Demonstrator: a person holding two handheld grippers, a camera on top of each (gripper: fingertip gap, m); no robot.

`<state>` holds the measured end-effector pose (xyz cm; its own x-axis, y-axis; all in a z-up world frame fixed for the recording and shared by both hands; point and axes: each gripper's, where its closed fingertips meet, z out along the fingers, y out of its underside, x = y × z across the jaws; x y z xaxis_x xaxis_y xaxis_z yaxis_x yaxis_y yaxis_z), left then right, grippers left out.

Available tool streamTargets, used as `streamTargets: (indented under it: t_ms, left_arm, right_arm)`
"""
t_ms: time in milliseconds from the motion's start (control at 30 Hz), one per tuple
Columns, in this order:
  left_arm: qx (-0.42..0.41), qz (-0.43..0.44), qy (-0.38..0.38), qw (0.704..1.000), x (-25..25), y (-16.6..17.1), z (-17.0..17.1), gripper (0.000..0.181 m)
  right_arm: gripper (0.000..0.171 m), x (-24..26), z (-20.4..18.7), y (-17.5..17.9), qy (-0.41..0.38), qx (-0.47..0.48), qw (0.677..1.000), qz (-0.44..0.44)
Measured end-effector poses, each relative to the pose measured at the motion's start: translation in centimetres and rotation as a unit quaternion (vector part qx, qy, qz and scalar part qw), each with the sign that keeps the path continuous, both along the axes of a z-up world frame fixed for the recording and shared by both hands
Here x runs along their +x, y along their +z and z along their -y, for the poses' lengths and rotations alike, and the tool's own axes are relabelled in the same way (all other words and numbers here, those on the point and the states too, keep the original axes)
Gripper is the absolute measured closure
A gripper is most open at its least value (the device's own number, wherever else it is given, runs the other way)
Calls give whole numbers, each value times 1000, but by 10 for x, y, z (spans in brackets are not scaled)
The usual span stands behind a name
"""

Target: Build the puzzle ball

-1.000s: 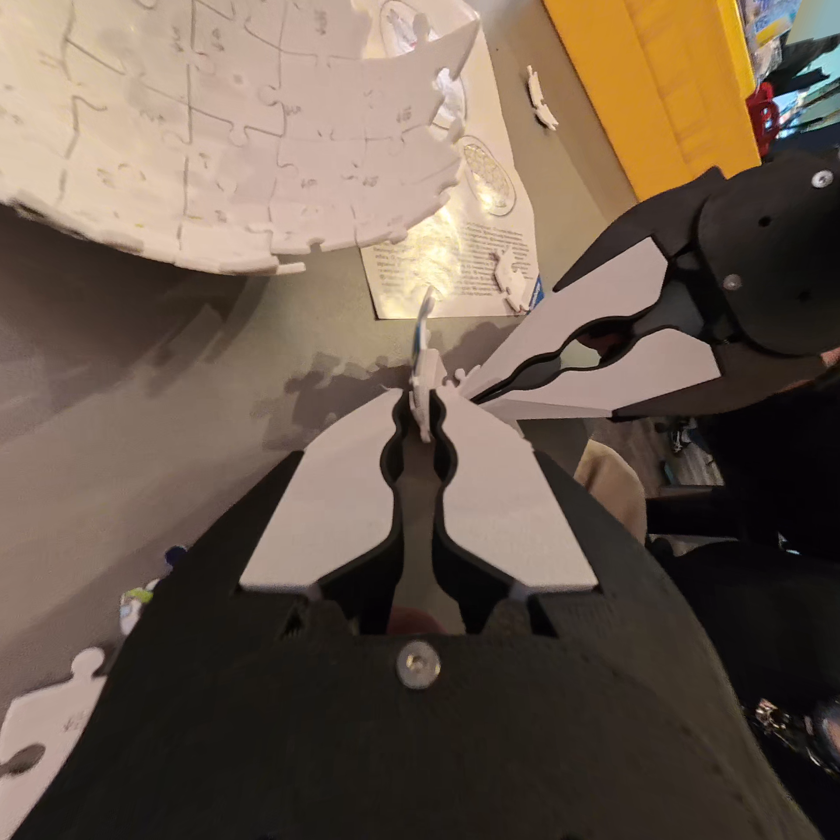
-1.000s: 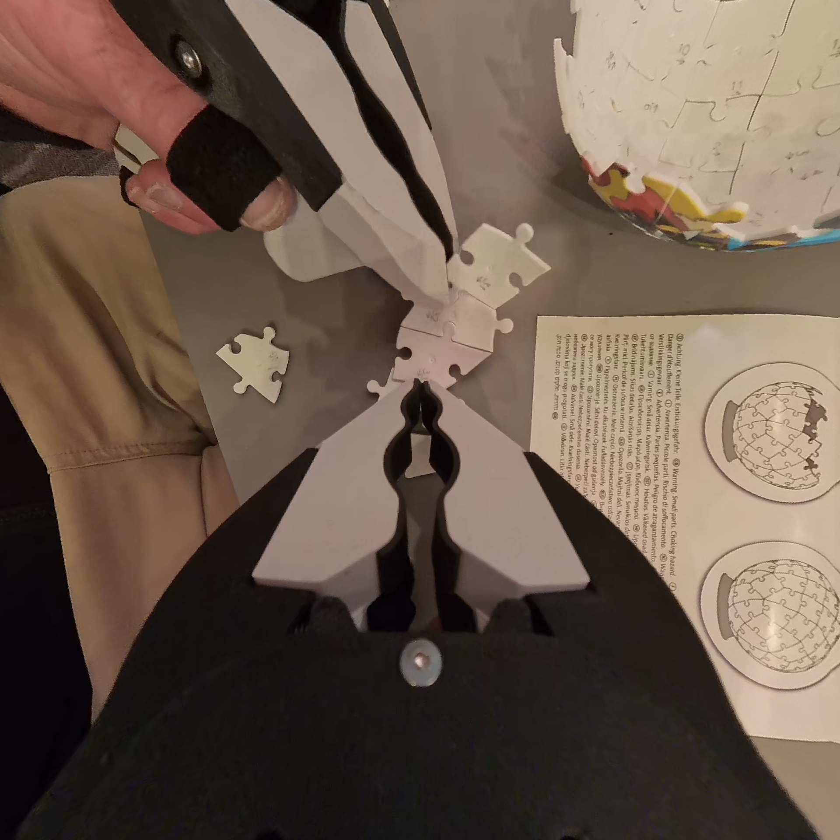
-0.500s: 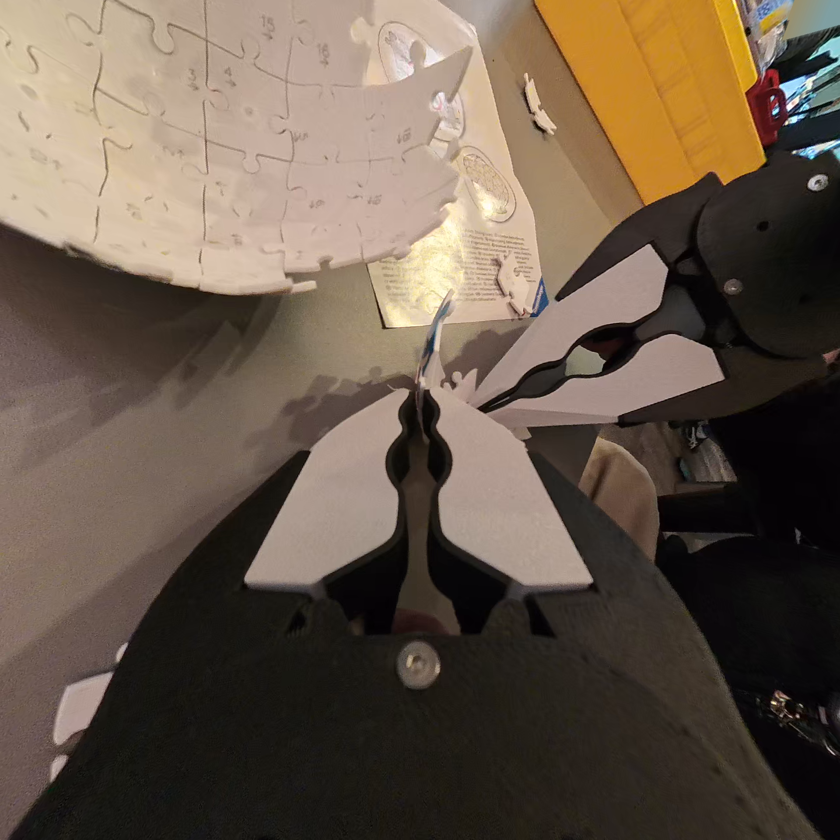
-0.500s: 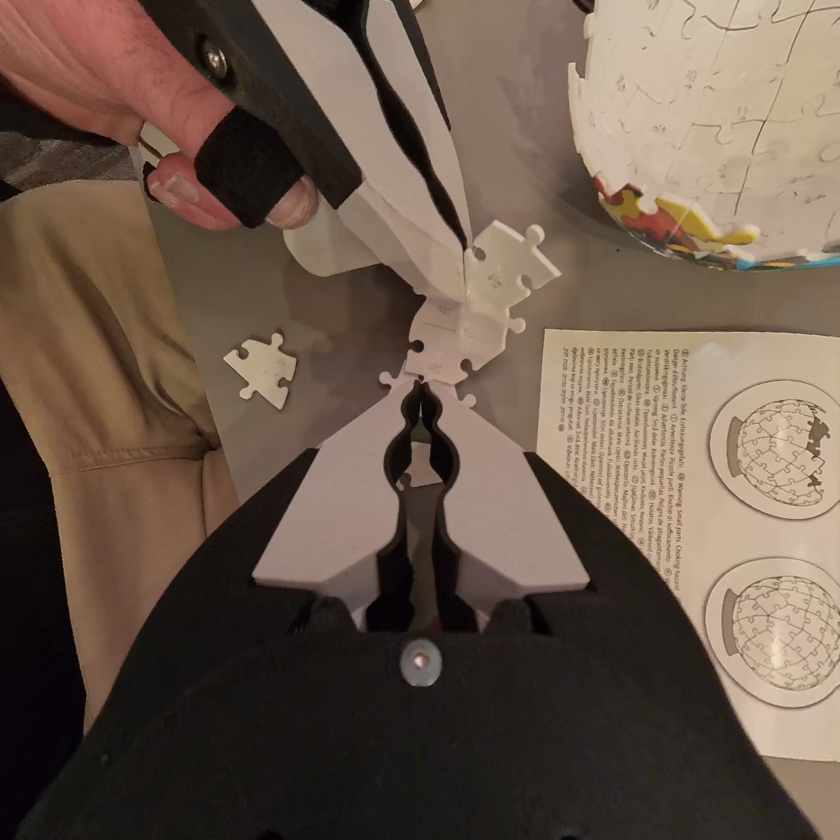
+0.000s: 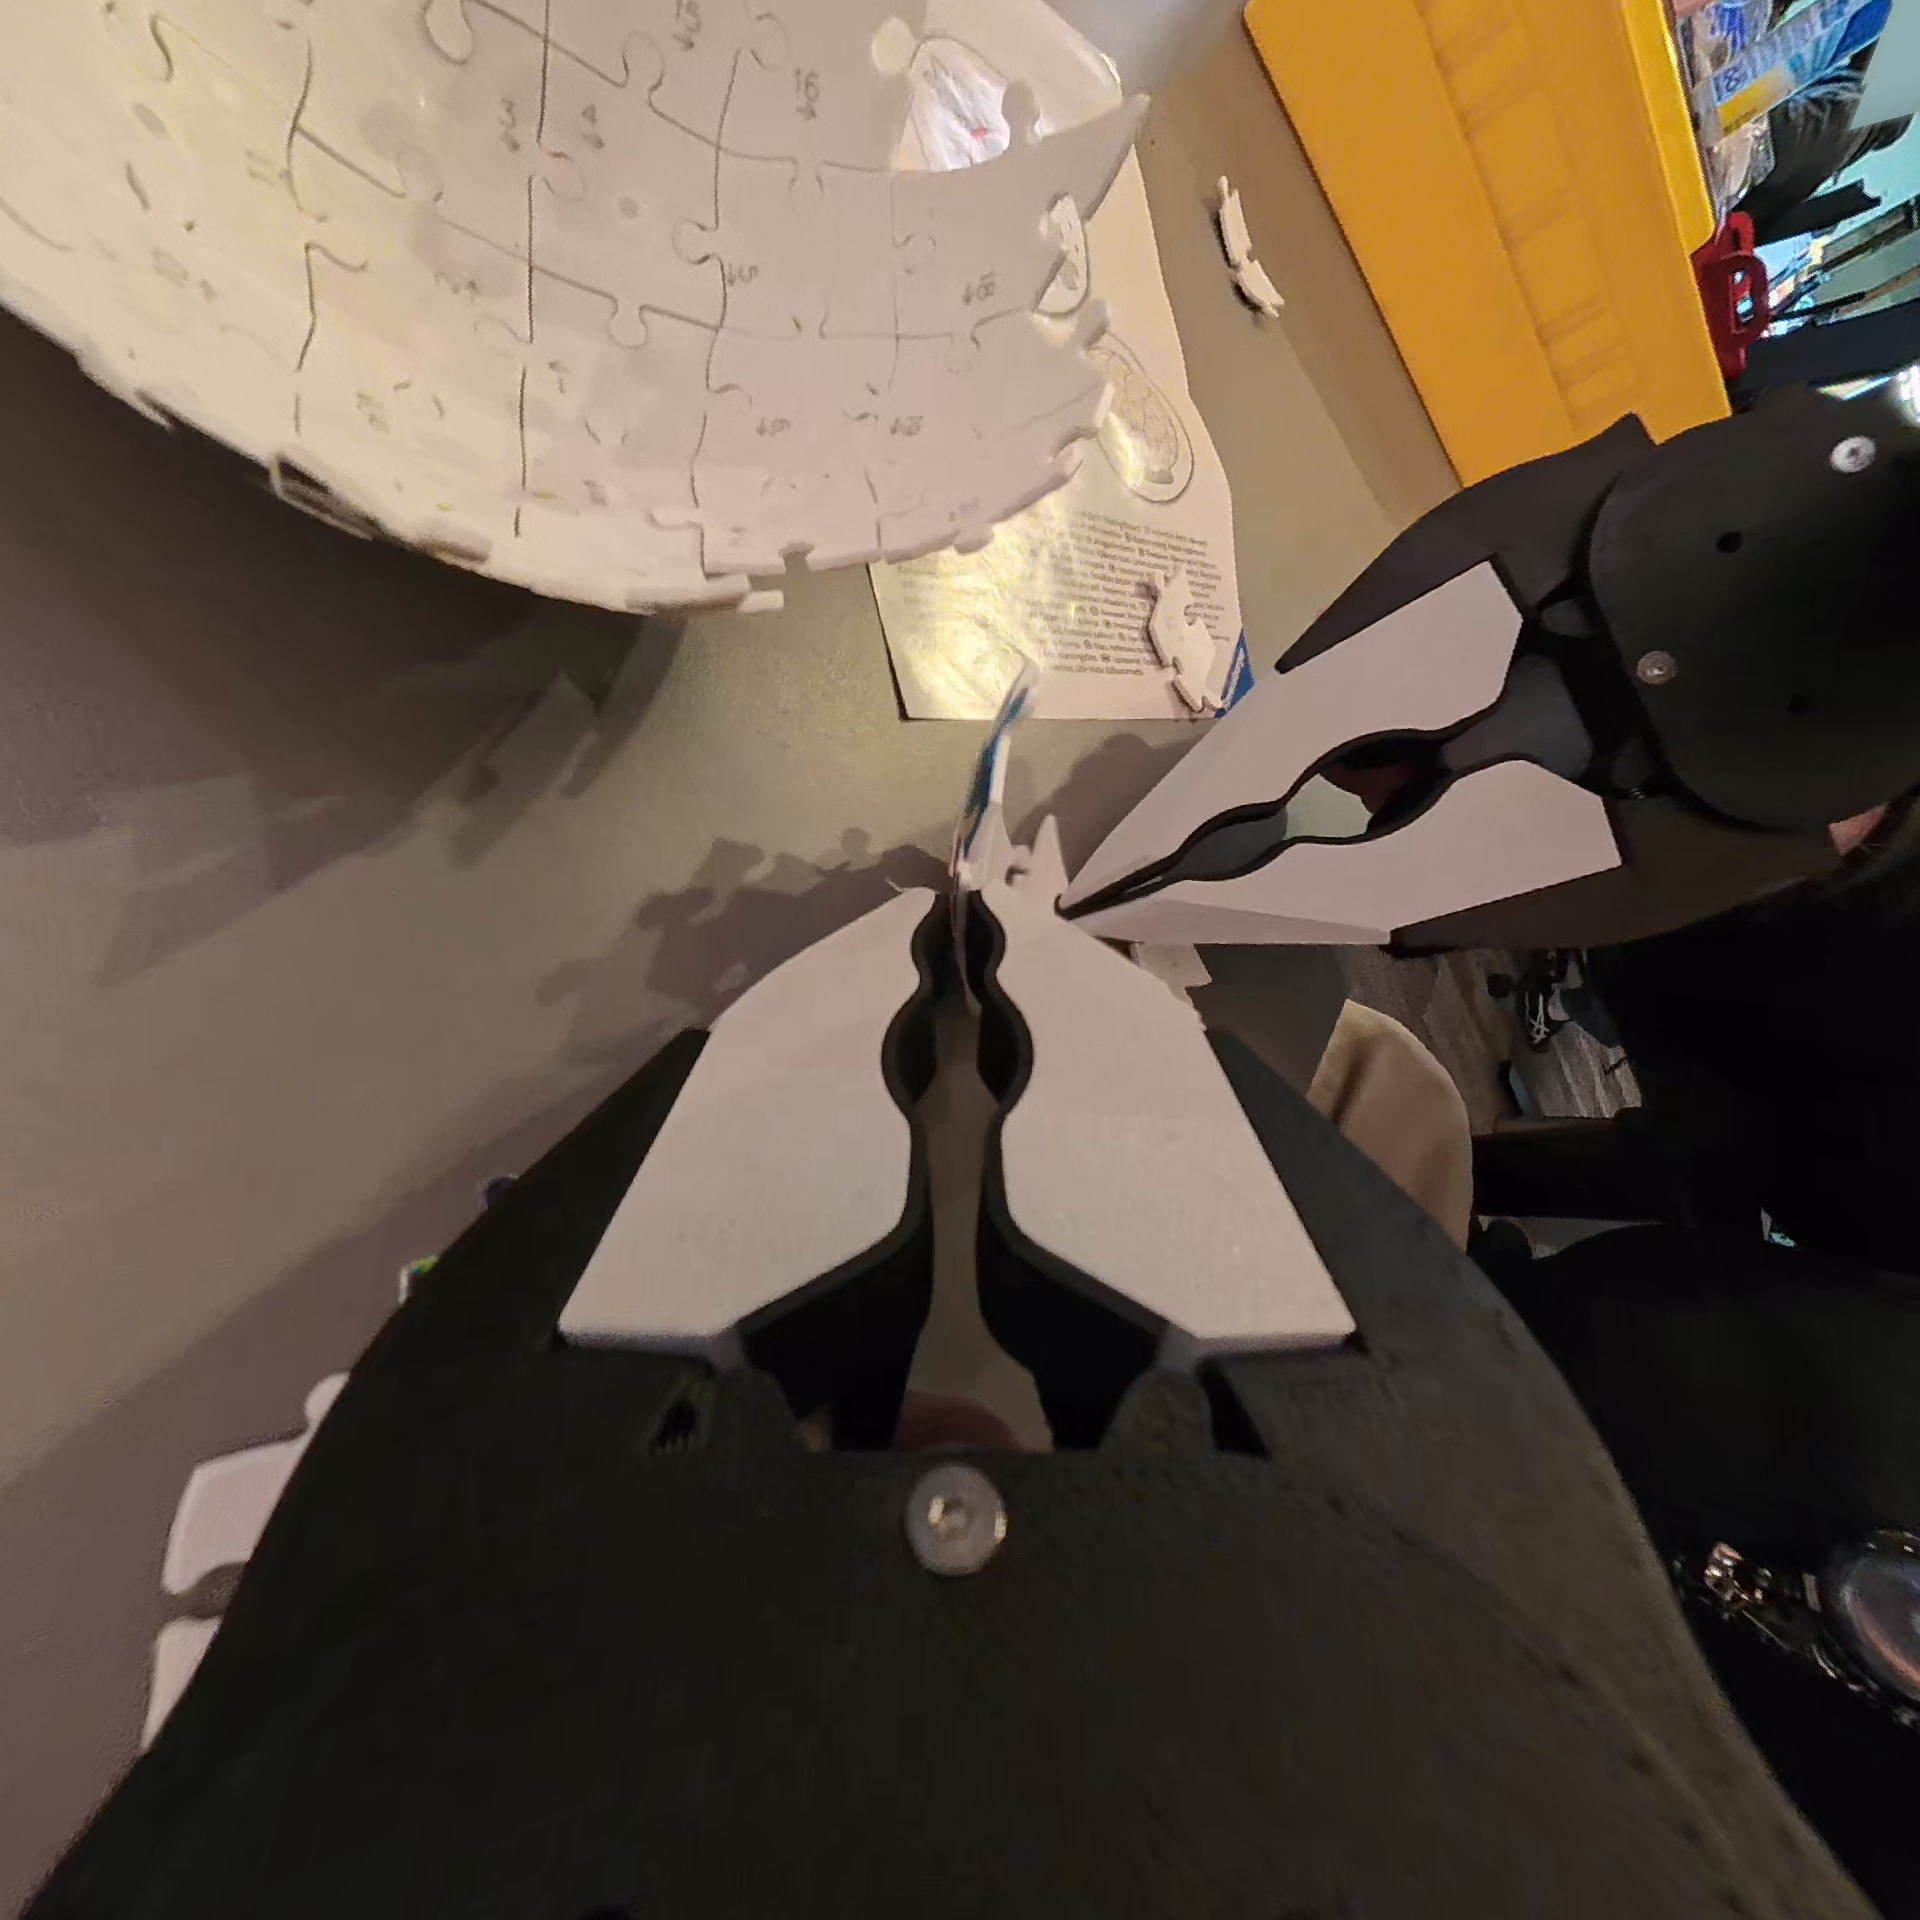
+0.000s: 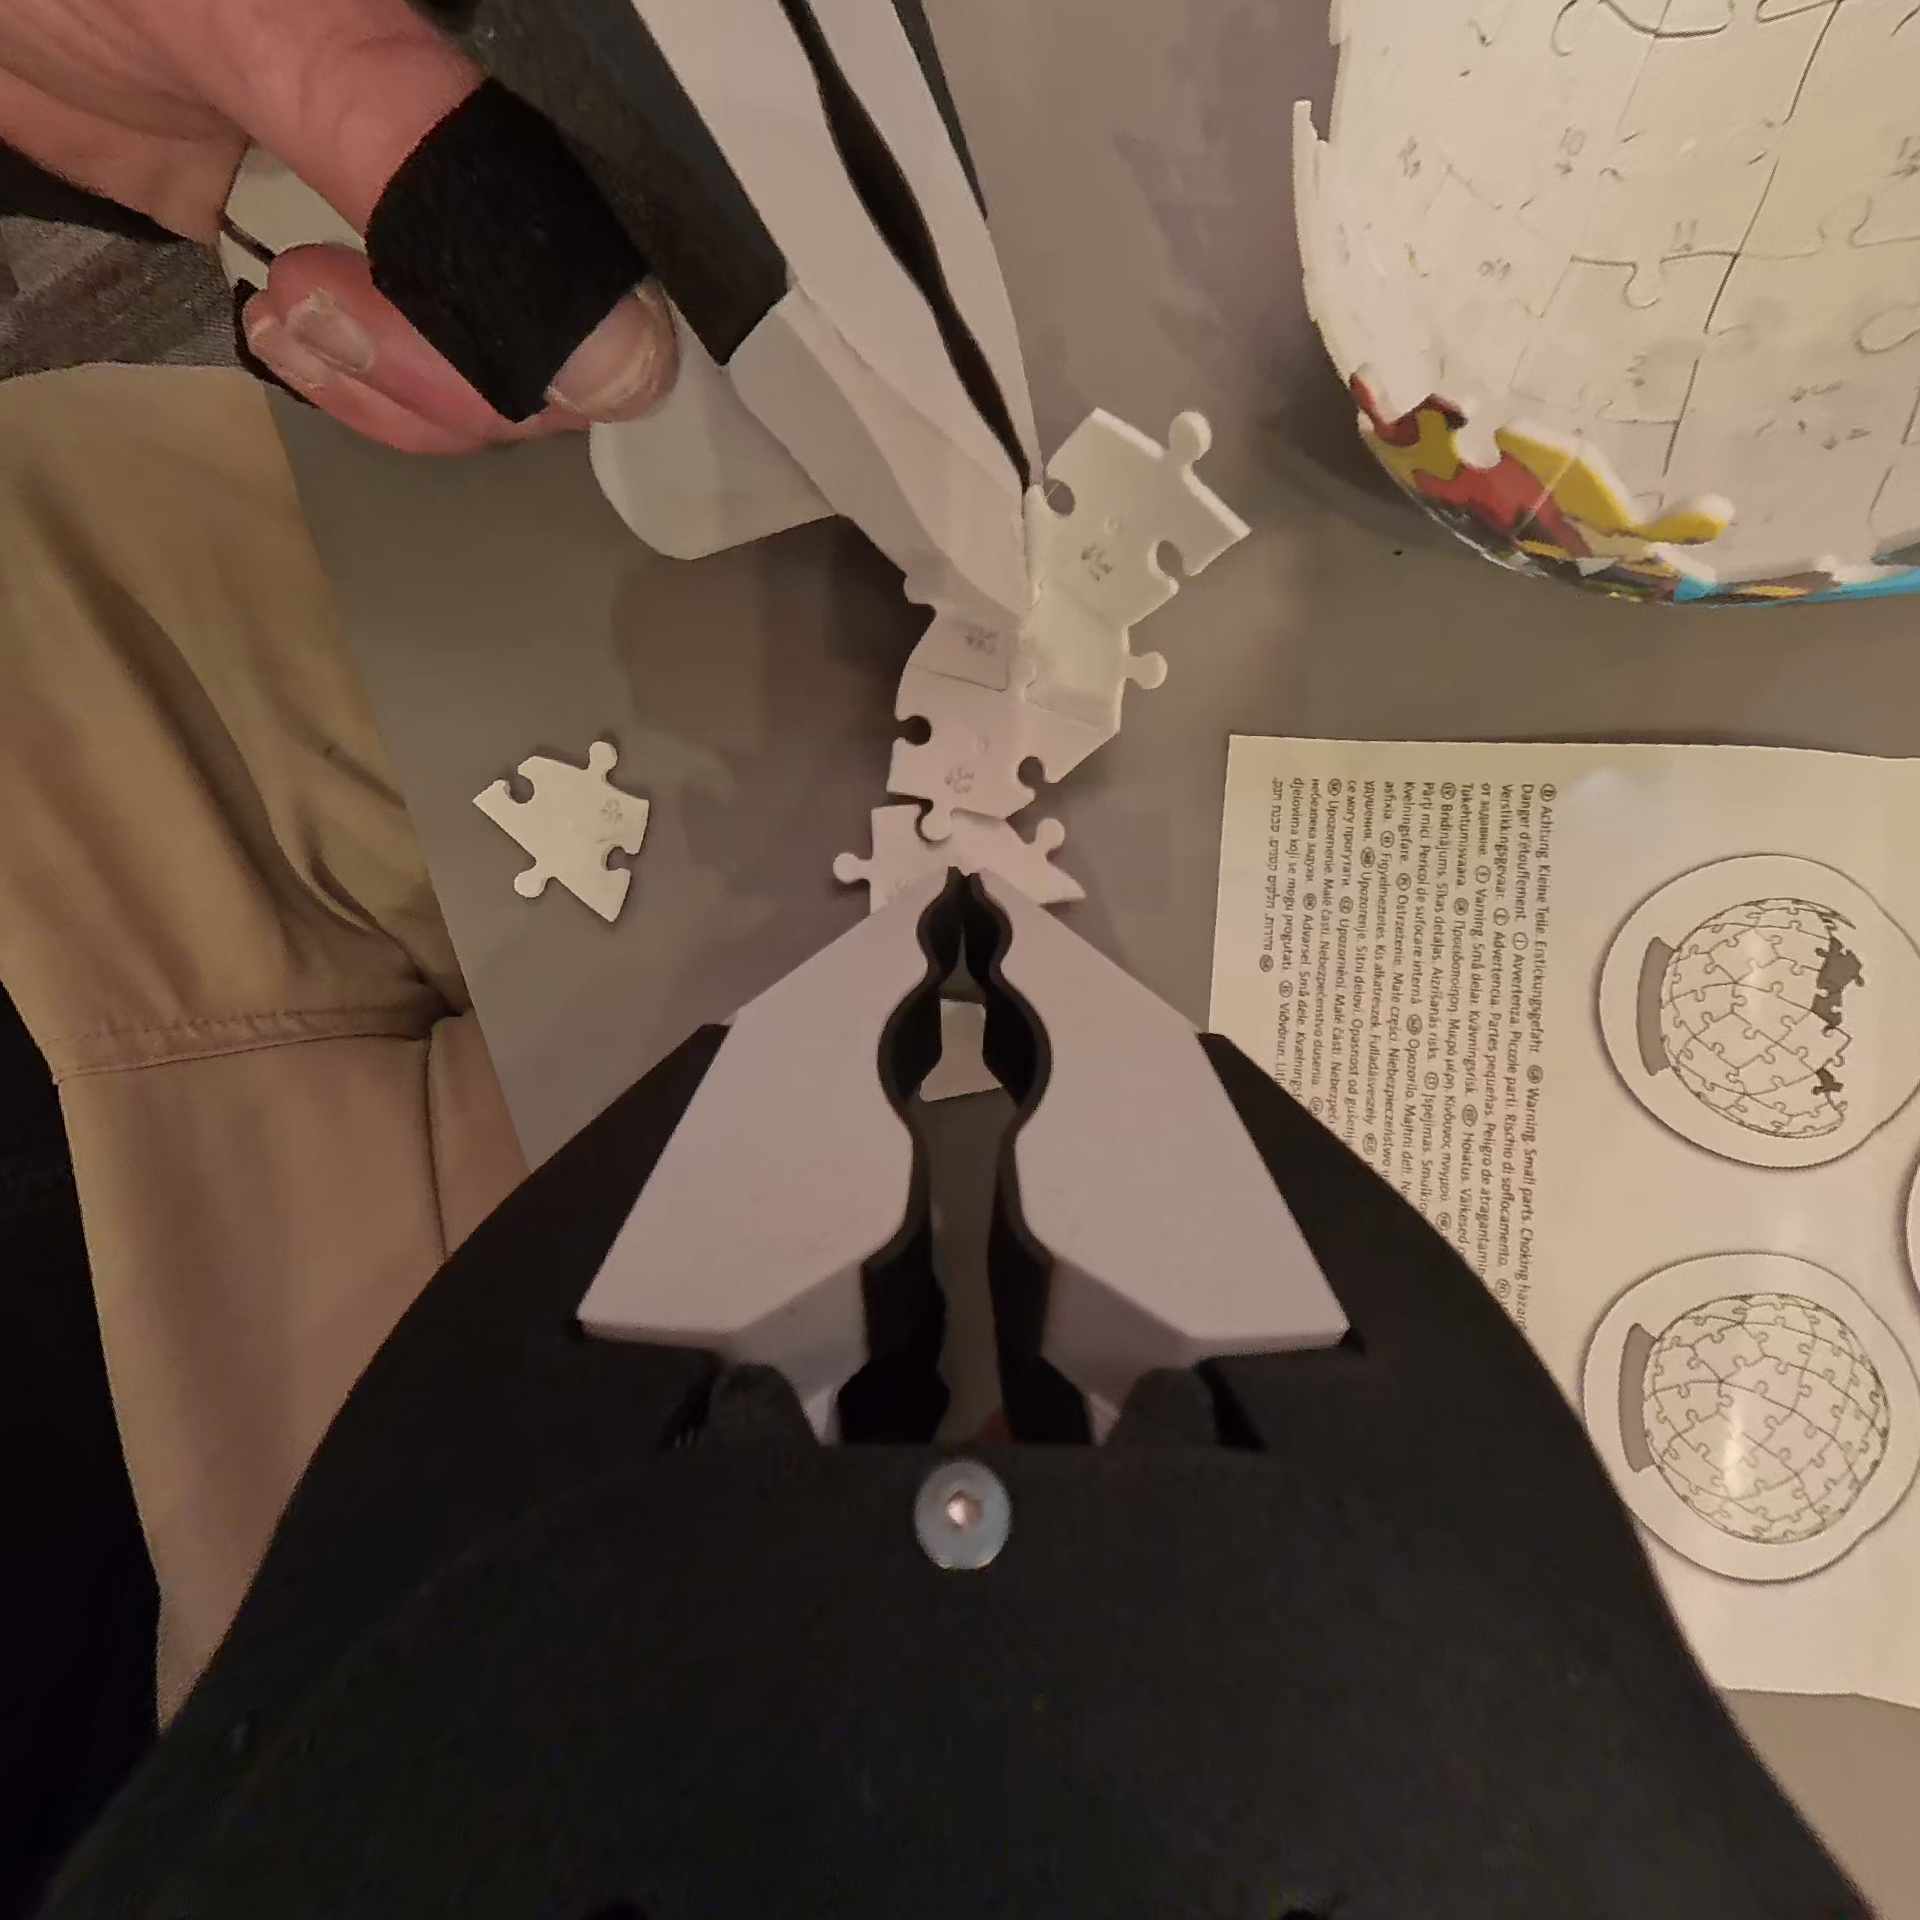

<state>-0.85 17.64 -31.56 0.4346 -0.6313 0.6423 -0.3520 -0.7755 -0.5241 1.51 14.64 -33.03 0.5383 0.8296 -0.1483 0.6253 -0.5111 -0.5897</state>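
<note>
The part-built puzzle ball [image 5: 582,312], white side out, stands on the grey table; its coloured lower rim shows in the right wrist view [image 6: 1621,312]. A short chain of joined white pieces [image 6: 997,727] hangs between my two grippers above the table. My left gripper [image 5: 961,904] is shut on the chain's far end, seen edge-on [image 5: 992,790]; it comes in from the top left of the right wrist view [image 6: 1023,488]. My right gripper [image 6: 961,883] is shut on the near end piece [image 6: 894,857], and it also shows in the left wrist view [image 5: 1070,906].
A loose white piece [image 6: 571,831] lies left of the chain. The instruction sheet [image 6: 1558,1039] lies to the right, with a piece on it [image 5: 1179,644]. A yellow bin [image 5: 1507,229] stands behind. Another piece [image 5: 229,1538] lies near the left gripper. A person's hand [image 6: 312,229] and beige trousers [image 6: 208,883] are at the table edge. My right fingertips sit around 5 centimetres from my left ones.
Both grippers stay shut on the chain. The left gripper has swung a little towards the ball, which looms larger in its view. The chain looks slightly more stretched out.
</note>
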Motion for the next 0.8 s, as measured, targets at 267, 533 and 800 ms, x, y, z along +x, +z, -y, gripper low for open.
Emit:
streamTargets:
  t_ms: [267,533,800]
  left_arm:
    - [2,-10,30,999,-4,-2,2,179]
    - [6,-13,72,997,-8,0,1,179]
    - [8,-6,131,991,-10,-2,1,179]
  right_arm:
    - [171,-7,-1,5,11,28,1000,10]
    - [171,-6,-7,0,-26,23,999,21]
    - [171,-6,-13,0,-69,29,997,22]
